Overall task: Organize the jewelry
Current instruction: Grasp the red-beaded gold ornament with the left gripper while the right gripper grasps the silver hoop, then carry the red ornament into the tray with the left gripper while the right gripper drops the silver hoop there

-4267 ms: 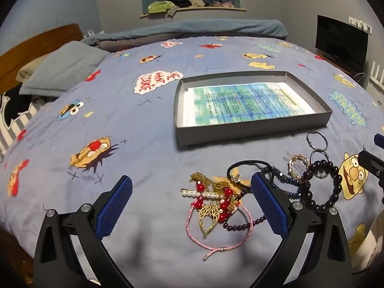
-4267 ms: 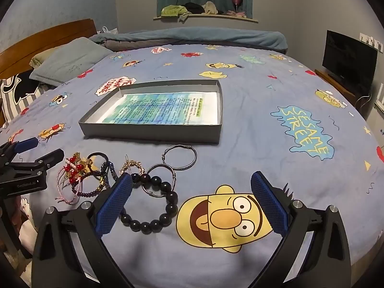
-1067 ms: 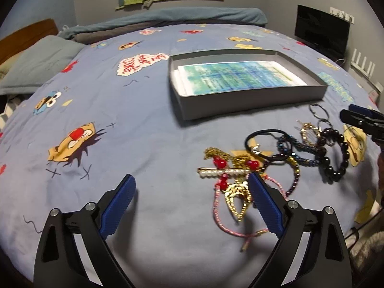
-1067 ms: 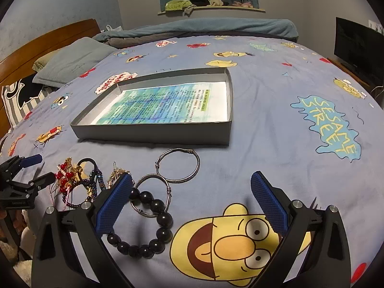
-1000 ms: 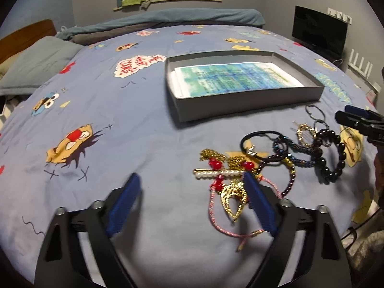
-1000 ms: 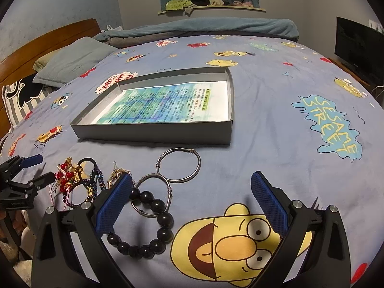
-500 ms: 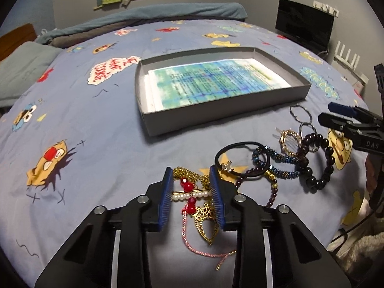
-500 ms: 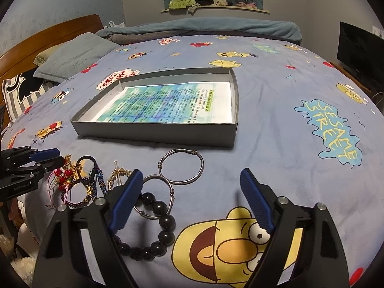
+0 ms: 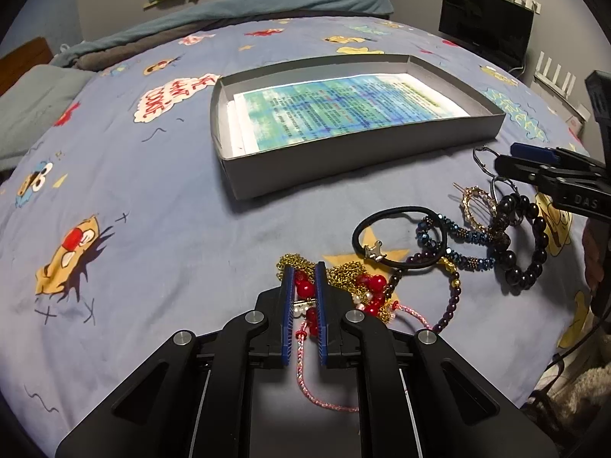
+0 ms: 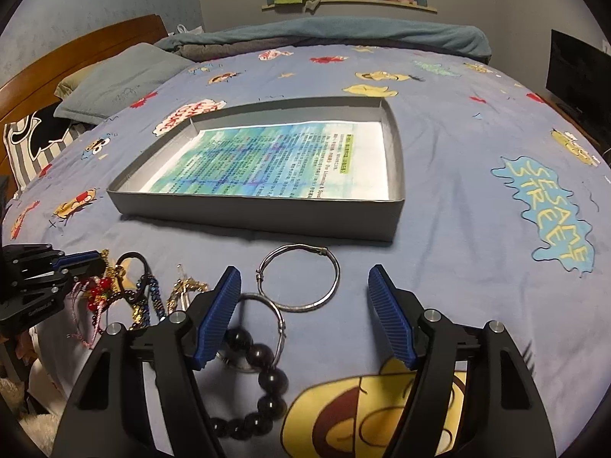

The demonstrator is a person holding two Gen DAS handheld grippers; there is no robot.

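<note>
near the grey tray (image 9: 362, 156), the pearl hairpin (image 9: 303, 301) is being pinched by the closing left gripper (image 9: 304, 297) for lifting; the right gripper (image 10: 303, 316), spread but closing, is held over the silver bangle (image 10: 298, 282).

We see a bed (image 10: 439, 175) under a blue cartoon-print cover, bearing a shallow grey box (image 10: 267, 215), grey pillows (image 10: 122, 80), a rolled blanket (image 10: 324, 34), and, near the box, a cluster of jewelry (image 9: 439, 252).
</note>
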